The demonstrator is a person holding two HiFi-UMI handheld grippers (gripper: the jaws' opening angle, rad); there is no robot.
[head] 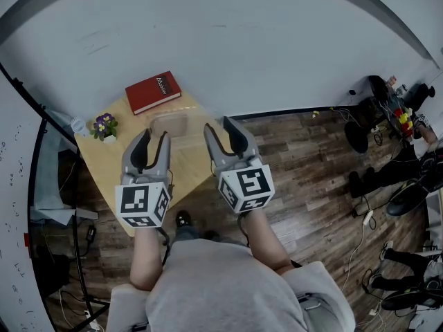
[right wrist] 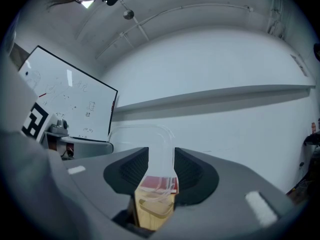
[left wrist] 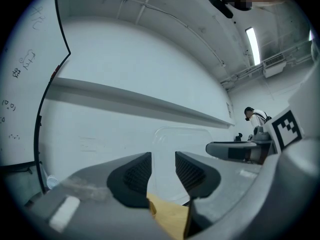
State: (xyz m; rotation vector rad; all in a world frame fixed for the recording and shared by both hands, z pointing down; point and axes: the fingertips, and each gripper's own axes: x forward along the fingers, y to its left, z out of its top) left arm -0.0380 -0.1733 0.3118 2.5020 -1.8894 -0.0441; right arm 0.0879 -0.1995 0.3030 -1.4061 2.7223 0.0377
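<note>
I hold a clear plastic container between my two grippers, over the far half of a small wooden table. My left gripper is shut on its left side and my right gripper on its right side. In the left gripper view the container rises ahead against the white wall, its edge running down between the pads of the gripper. In the right gripper view its rim passes through the narrow gap of the gripper, with the red book showing through it.
A red book lies at the table's far corner, and a small pot of purple flowers at its left corner. A whiteboard stands at the left. Cables, bags and chair bases crowd the wooden floor at the right. A person stands far off.
</note>
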